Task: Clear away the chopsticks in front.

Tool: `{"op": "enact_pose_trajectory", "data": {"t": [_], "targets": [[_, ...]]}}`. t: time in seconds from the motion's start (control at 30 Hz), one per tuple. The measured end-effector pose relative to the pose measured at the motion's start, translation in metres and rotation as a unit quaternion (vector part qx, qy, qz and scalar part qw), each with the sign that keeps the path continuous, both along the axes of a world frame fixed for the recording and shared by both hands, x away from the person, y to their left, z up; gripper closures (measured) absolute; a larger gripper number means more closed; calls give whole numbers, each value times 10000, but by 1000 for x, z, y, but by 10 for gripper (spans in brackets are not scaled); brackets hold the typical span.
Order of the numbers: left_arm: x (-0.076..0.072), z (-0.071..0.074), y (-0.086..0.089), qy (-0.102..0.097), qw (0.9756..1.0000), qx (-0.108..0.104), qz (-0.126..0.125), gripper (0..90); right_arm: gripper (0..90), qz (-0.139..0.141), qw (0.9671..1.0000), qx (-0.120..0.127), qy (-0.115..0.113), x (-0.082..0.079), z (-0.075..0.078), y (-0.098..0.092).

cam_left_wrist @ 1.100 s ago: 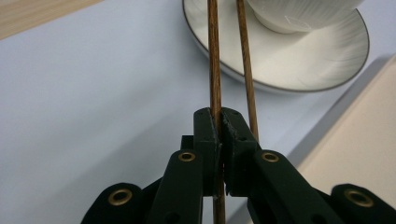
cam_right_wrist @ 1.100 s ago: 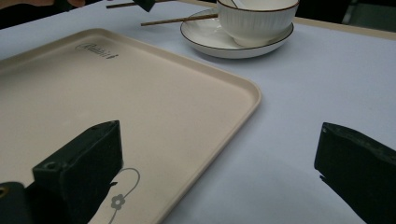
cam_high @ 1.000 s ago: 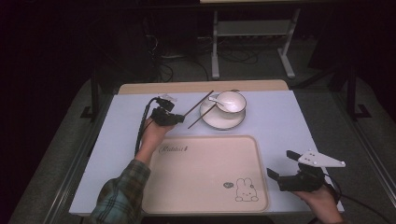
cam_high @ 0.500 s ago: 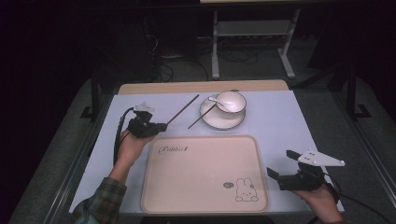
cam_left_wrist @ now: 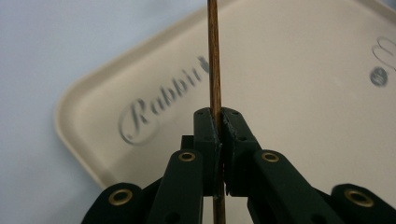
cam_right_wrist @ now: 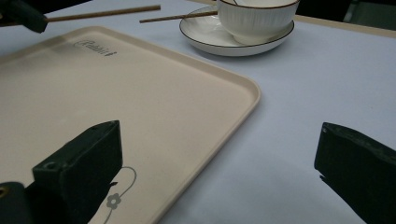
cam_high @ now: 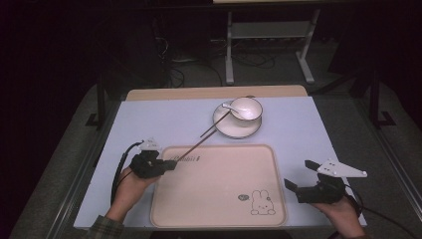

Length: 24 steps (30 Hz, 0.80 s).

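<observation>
My left gripper is shut on one brown chopstick at the far-left corner of the beige tray. In the left gripper view the chopstick runs straight up between the shut jaws above the tray's "Rabbit" lettering. A second chopstick leans on the white plate, which carries a white bowl with a spoon. My right gripper stands open at the tray's right edge with nothing between its fingers.
The tray has a rabbit drawing at its near right. The plate and bowl stand beyond the tray's far edge. The pale blue table top ends in a wooden strip at the back; cables and a metal stand lie on the floor behind.
My left gripper has pulled back from beside the plate toward the person, carrying one chopstick to the tray's far-left corner. The right gripper has not moved.
</observation>
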<state>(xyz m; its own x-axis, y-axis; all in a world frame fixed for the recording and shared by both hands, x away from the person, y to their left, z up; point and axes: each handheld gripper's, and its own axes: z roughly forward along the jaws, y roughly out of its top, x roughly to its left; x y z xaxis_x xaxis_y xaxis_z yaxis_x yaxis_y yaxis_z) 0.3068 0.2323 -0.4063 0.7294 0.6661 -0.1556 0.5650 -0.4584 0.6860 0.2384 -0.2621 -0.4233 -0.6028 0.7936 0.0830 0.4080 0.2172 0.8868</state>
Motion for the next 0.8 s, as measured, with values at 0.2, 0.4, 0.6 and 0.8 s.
{"op": "enact_pose_trajectory", "data": {"t": [0.2,0.4,0.6,0.8], "targets": [[-12,-11,-3,199,9997,139,-100,849,3,-6,10000,-4,-10,-1,0,0],[-13,-20,-11,253,9985,424,-237,848,3,-13,10000,-2,0,0,0,0],[-11,-25,-13,286,9981,503,-211,847,3,-20,10000,15,-2,0,0,-1],[-11,-28,-15,238,9978,573,-221,831,3,-11,10000,4,-1,0,0,-1]]}}
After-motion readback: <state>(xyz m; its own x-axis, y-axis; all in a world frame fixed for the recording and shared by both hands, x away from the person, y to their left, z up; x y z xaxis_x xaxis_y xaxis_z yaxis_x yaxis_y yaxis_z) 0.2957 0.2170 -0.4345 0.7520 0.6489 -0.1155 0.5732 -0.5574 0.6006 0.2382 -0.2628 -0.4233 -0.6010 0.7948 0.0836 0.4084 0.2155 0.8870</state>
